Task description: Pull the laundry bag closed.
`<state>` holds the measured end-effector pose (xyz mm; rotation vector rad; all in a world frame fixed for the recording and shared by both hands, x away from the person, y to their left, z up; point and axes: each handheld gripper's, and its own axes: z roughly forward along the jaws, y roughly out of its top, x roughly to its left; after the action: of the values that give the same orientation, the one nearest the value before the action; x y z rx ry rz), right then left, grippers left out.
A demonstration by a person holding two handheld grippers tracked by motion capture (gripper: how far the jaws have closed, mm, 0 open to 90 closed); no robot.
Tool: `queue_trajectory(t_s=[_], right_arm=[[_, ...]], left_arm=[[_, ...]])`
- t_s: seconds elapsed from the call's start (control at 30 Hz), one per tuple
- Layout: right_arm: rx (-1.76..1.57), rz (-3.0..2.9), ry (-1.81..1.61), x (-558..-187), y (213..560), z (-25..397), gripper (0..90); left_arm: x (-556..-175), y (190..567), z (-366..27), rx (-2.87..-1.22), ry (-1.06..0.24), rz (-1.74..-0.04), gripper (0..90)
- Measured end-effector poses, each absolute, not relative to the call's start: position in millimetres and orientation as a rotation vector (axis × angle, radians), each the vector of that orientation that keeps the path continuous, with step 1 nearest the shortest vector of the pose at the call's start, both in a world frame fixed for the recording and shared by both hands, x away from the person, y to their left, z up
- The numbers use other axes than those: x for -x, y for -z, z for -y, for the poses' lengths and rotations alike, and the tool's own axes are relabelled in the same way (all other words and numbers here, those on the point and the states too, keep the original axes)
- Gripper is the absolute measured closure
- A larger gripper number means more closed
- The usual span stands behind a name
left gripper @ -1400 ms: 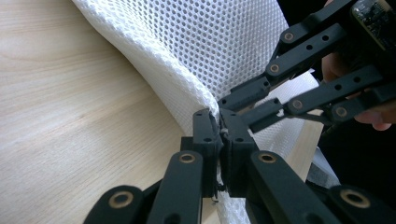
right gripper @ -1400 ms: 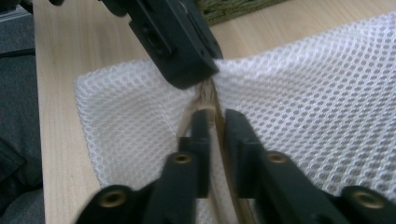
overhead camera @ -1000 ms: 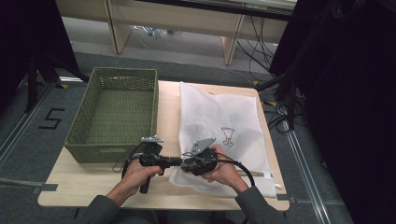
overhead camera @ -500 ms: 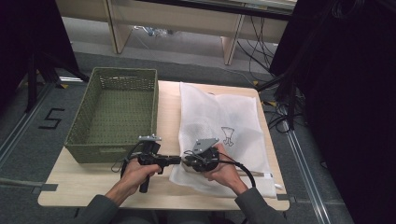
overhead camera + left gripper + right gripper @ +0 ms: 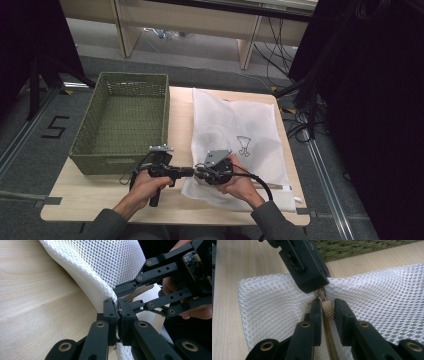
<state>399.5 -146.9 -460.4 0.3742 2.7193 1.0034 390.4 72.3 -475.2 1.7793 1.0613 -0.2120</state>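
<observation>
White mesh bag (image 5: 239, 131) lies right of frame centre, unmoved. Left gripper (image 5: 117, 312) stays clenched on its edge. Right gripper (image 5: 327, 308), jaws parted, straddles the zip pull (image 5: 328, 310).

lab: taped floor number (image 5: 55, 127), loose cables (image 5: 295, 125), plain wooden table (image 5: 100, 202).

- The table (image 5: 115, 202) is a light wooden top with a pale grain, standing on a grey floor.
- A green woven basket (image 5: 122, 120) sits directly on the table; take it as the landmark. It fills the table's left part from the far edge almost to the near edge.
- A white mesh bag (image 5: 240, 135) lies flat on the table just to the right of the basket, with a strip of bare wood between them. It reaches nearer to the person than the basket does.
- A small dark printed figure (image 5: 243, 145) marks the bag's middle.
</observation>
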Motion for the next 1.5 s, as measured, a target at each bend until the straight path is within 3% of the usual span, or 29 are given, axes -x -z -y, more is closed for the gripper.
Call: queue_trajectory(t_s=[0.47,0.67,1.5], right_arm=[[-0.363,-2.738,-0.982,-396.8,456.4,145.8,84.2],[-0.347,-2.748,-0.961,-396.8,457.4,146.0,84.2],[-0.364,-2.77,-0.99,-397.3,458.3,145.1,82.8]], left_arm=[[-390.8,482.9,-70.5,-1.79,0.232,-1.082,78.3],[-389.8,483.6,-68.4,-1.805,0.228,-1.087,83.3],[-389.1,480.7,-68.6,-1.821,0.21,-1.076,84.7]])
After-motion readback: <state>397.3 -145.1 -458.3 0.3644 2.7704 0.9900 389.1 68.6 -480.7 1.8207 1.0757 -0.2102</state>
